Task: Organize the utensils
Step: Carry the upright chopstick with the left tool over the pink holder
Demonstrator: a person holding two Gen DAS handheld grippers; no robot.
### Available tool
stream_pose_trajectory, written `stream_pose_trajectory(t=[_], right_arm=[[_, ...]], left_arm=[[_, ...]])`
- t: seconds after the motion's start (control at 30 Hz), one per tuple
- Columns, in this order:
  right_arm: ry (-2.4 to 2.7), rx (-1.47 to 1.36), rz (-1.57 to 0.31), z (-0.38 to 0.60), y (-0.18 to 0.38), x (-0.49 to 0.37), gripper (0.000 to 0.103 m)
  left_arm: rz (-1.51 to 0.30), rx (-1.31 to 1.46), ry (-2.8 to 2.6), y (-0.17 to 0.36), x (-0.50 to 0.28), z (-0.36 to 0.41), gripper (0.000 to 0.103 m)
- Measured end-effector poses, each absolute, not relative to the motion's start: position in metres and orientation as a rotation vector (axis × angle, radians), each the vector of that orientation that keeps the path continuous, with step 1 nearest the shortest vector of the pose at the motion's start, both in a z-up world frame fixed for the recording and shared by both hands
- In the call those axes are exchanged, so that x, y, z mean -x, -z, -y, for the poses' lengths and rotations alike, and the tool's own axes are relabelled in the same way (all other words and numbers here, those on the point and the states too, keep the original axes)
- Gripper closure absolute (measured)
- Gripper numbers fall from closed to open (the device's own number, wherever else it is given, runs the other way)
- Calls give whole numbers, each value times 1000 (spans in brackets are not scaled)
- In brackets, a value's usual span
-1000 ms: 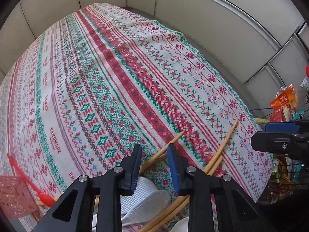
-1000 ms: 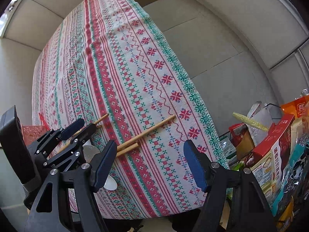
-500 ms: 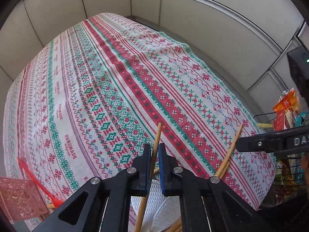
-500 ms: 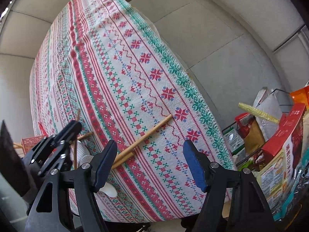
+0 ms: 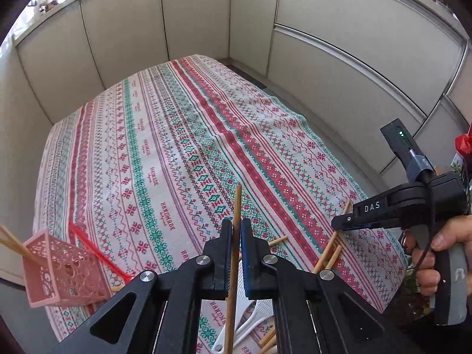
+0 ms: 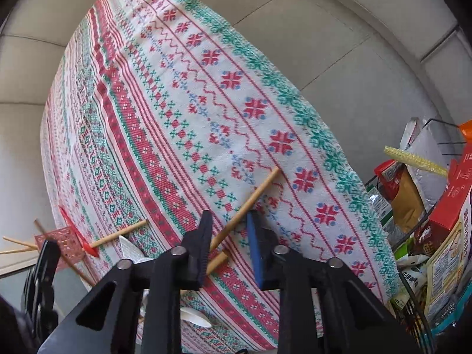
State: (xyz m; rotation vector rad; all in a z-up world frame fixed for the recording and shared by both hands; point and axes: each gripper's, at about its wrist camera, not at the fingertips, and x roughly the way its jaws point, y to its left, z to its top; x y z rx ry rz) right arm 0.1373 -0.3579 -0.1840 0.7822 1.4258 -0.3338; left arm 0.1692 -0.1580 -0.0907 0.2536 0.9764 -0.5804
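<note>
Grey partition panels [image 5: 339, 67] ring a table spread with a cross-stitch tablecloth [image 5: 165, 153] in red, green and white, where we sort a scatter of utensils. Our left gripper [image 5: 236, 236] is clamped tight on a single wooden chopstick [image 5: 237, 206], which stands nearly upright between the pads, its tip rising above them over the cloth. Below it lie white plastic utensils [image 5: 250, 321], partly hidden by the gripper body. Our right gripper [image 6: 228, 243] points steeply down at the table's near edge, its jaws closing around another wooden chopstick [image 6: 259, 188] that lies slanted on the cloth and runs between the two pads; a narrow gap remains on either side, so the pads are not yet pressing it. A second chopstick end [image 6: 216, 261] sits just beside it, and a further one [image 6: 118, 234] lies to the left near a white utensil [image 6: 129, 250]. At the table's left corner a pink perforated basket [image 5: 62, 271] holds chopsticks and a red plastic utensil [image 5: 100, 253]. From the left view, a hand [image 5: 436, 262] grips the right tool's handle. Packaged groceries [image 6: 436, 236] crowd a wire rack to the right.
</note>
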Motion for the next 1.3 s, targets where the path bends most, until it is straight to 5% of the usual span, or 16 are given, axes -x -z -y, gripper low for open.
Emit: stream_pose_trajectory(t=[0.5,1.3], right_arm=[[287,-983,-1296,379,180,-139,97],[14,-445,-820,272,-12,-124,98]], left_arm=[[-908,-138,472,61,-165,102,98],[-592,22,313,-36,-126,22,98]])
